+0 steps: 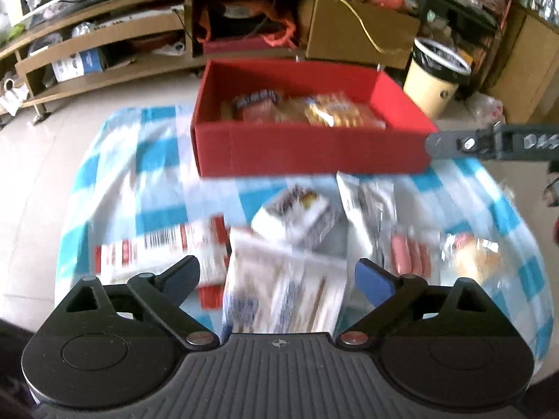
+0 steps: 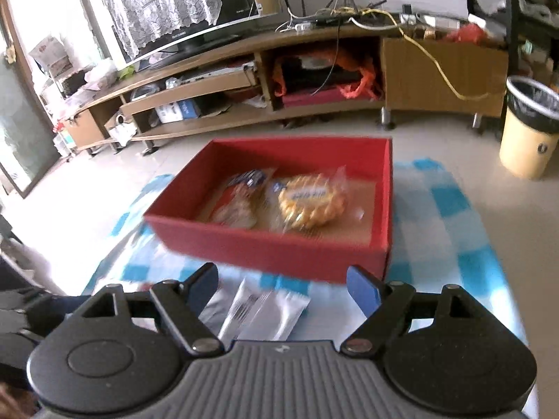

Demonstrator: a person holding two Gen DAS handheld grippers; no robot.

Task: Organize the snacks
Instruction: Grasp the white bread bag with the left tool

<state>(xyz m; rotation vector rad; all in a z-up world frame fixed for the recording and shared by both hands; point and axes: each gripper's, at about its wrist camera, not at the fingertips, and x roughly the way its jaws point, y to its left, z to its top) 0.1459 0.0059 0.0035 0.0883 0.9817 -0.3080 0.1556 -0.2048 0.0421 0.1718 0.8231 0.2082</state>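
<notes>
Reaching for another snack seems the step in hand: left gripper (image 1: 277, 274) and right gripper (image 2: 283, 284) both stand apart, empty. Two packets already lie in the red box (image 2: 272, 251); others wait on the checked cloth (image 1: 139, 146), so the next move needs one packet (image 1: 279, 289) between the pads.

Low table draped in a blue-and-white checked cloth (image 1: 146, 160), set on a pale tiled floor (image 1: 31, 160). Red open box (image 1: 311, 146) at the far side of the cloth. Nearer, loose on the cloth: red-and-white barcoded pack (image 1: 157, 248), white packet (image 1: 297, 209), silvery-white sachet (image 1: 367, 202), pink sausages (image 1: 408, 255), clear-wrapped pastry, probably, much blurred (image 1: 475, 258). Large white bag (image 1: 283, 293) nearest, overlapping the others.
</notes>
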